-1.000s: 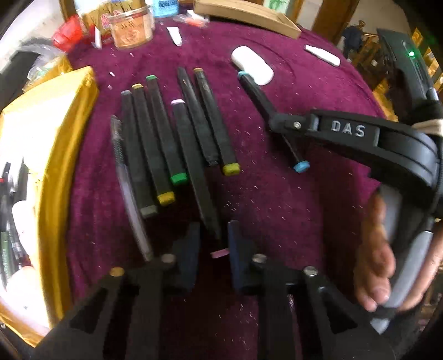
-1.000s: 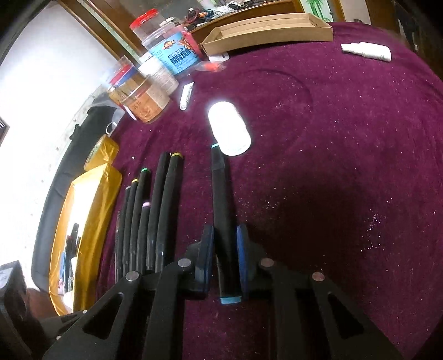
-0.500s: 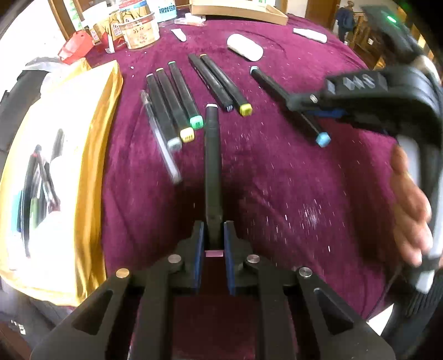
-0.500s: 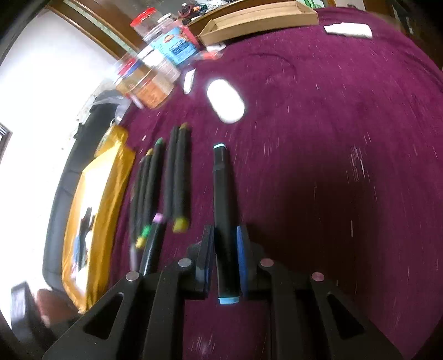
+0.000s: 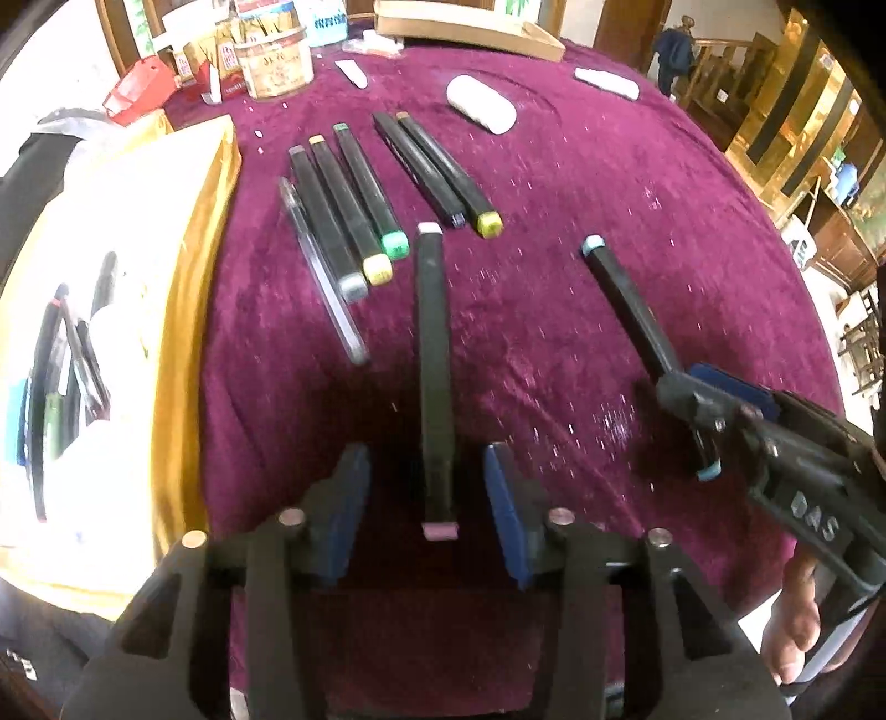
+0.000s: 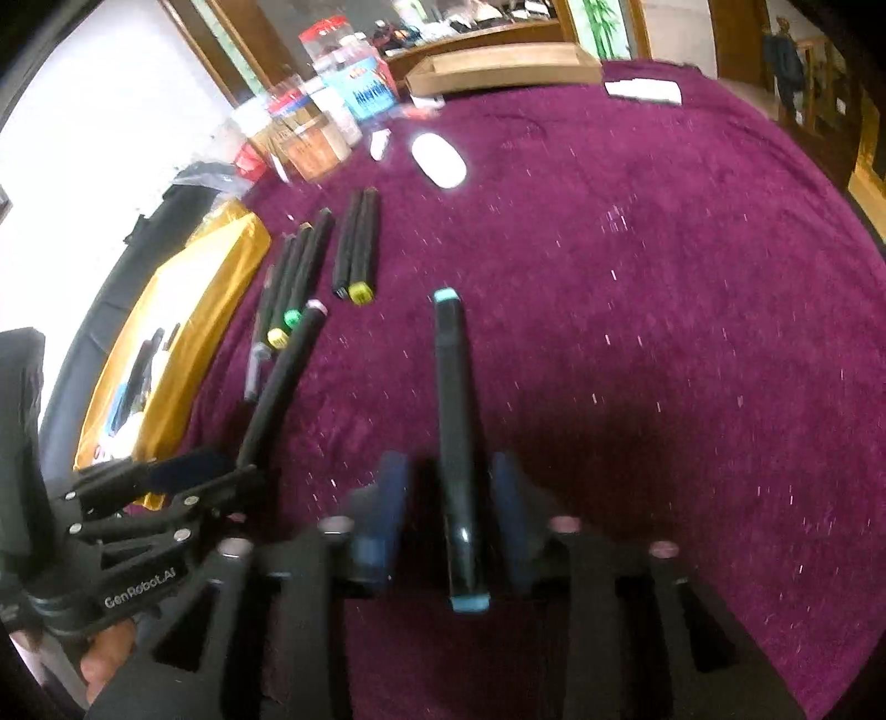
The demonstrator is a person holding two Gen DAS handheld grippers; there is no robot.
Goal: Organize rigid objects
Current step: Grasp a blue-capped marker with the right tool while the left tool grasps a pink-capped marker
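My left gripper (image 5: 426,515) hovers low over the purple cloth with its jaws opening. A black marker with pink caps (image 5: 434,360) lies between them, and the pads stand clear of it. My right gripper (image 6: 448,515) is opening too, with a black marker with blue caps (image 6: 454,421) lying loose between its pads. In the left wrist view the right gripper (image 5: 709,399) straddles the blue-capped marker (image 5: 626,299) at the right. The right wrist view has the left gripper (image 6: 221,471) at the lower left, by the pink-capped marker (image 6: 288,376).
Three capped markers (image 5: 343,210), a clear pen (image 5: 321,277) and two further markers (image 5: 437,166) lie in a row farther back. A yellow box (image 5: 188,249) holding pens sits at the left. A white oval object (image 5: 482,102), jars (image 5: 271,61) and a cardboard tray (image 5: 470,27) stand at the far edge.
Both grippers drew their markers toward the near side, away from the row. Both then opened, and the pink-capped and blue-capped markers now lie free on the cloth.
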